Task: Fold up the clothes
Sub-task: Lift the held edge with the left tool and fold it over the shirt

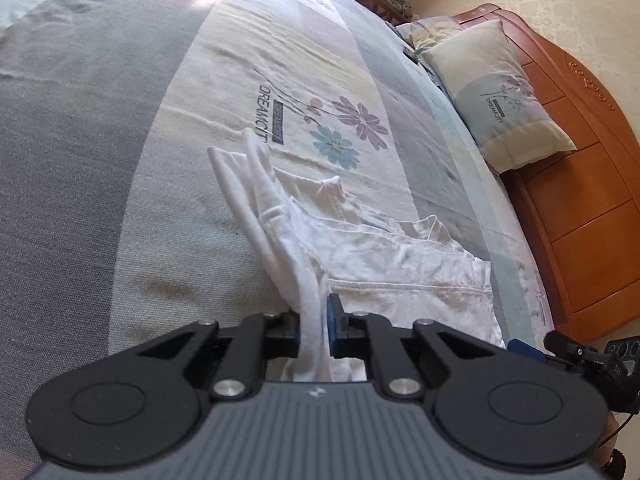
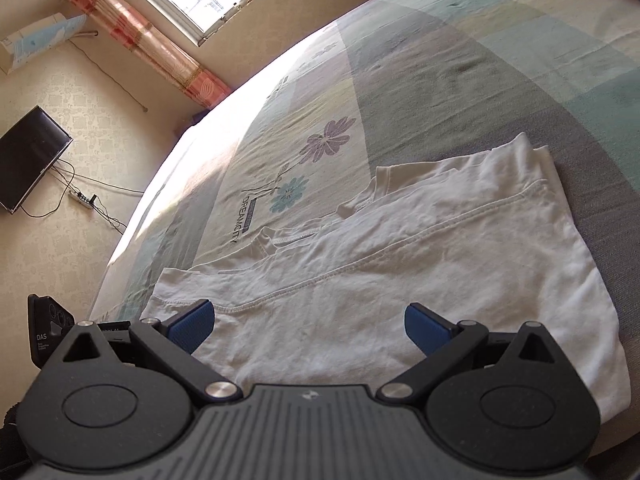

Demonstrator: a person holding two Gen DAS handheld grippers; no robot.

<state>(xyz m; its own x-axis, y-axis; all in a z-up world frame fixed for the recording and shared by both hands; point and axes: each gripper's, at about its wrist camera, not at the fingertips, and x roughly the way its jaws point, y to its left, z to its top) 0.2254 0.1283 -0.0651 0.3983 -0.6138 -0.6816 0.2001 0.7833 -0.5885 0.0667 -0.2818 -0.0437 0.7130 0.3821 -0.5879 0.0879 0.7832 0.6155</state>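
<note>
On the bed (image 2: 460, 60), your left gripper (image 1: 314, 330) pinches the shirt (image 2: 400, 280); the right gripper (image 2: 310, 326) gapes empty above it. A tug could undo the fold.

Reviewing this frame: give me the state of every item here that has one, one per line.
Left gripper: shut on a bunched edge of the shirt.
Right gripper: open, over the shirt, holding nothing.
Shirt: white, partly folded, mostly flat on the bed, one edge lifted.
Bed: covered by a wrinkled sheet.
Pillow: propped against the headboard.
TV: screen dark.
</note>
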